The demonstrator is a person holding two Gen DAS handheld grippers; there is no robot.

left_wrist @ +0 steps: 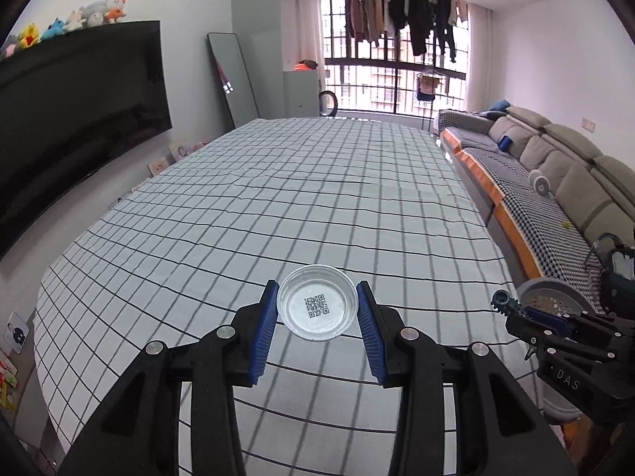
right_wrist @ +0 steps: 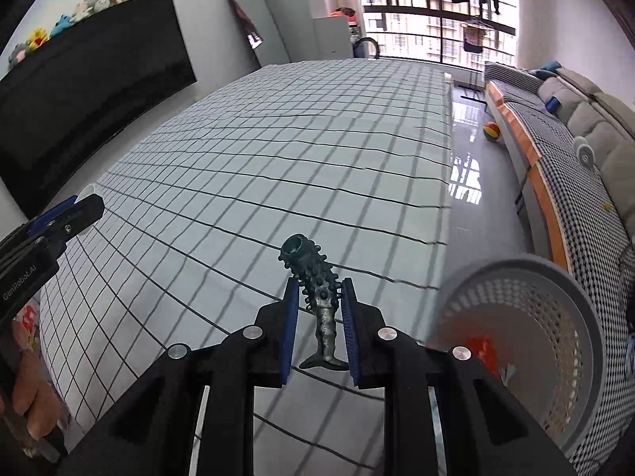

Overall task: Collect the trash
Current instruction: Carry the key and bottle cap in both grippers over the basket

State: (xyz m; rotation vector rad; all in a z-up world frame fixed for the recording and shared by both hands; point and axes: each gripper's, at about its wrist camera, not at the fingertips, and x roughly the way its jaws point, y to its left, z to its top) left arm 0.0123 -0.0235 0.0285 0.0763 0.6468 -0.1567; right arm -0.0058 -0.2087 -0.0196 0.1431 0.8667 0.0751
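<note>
My left gripper [left_wrist: 317, 309] is shut on a clear round plastic lid [left_wrist: 316, 307] with a QR code sticker, held just above the checked tablecloth [left_wrist: 278, 198]. My right gripper [right_wrist: 318, 309] is shut on a dark knobbly toy-like piece [right_wrist: 317, 289] with an open tube end and a flared base, held above the table's right edge. It also shows in the left wrist view [left_wrist: 512, 305] at the far right. The left gripper shows at the left edge of the right wrist view [right_wrist: 79, 206].
A grey perforated basket [right_wrist: 528, 341] with some red scraps inside stands off the table's right edge, just right of my right gripper; it also shows in the left wrist view [left_wrist: 551, 297]. A sofa [left_wrist: 555, 166] runs along the right. A TV [left_wrist: 71, 119] hangs left.
</note>
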